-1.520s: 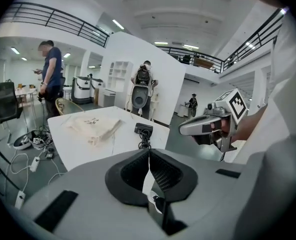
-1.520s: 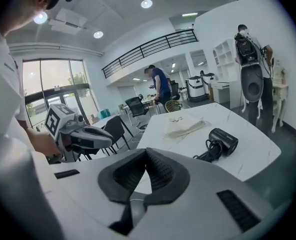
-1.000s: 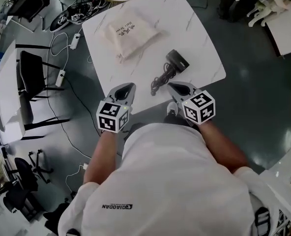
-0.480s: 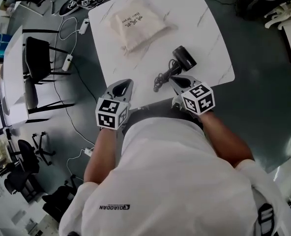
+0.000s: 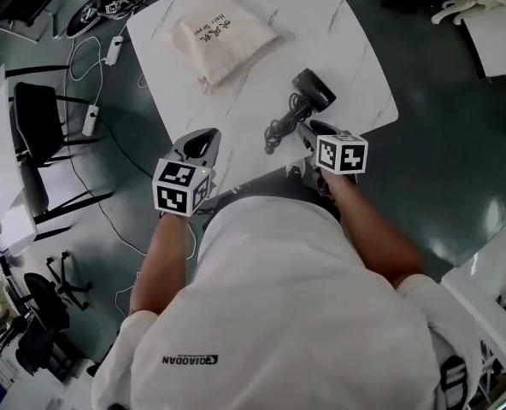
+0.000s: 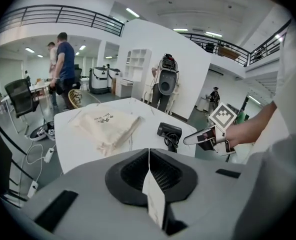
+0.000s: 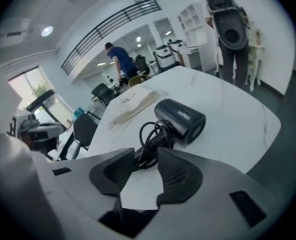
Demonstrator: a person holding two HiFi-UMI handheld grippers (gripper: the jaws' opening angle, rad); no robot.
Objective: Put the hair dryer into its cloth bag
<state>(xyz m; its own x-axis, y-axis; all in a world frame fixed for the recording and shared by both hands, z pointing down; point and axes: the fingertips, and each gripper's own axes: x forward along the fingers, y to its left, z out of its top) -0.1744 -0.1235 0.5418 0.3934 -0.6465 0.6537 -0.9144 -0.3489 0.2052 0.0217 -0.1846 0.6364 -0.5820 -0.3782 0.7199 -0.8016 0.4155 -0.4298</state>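
At table (image 5: pixel 347 41) edge | left claw (image 6: pixel 148 151) closed, empty | right claw (image 7: pixel 147 154) just opening, empty | head view hides gap

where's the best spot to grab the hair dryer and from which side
Probably the slim handle, which sticks out from the fat barrel toward the near table edge, cord bunched at its end. Come from that near side, closing across the handle.
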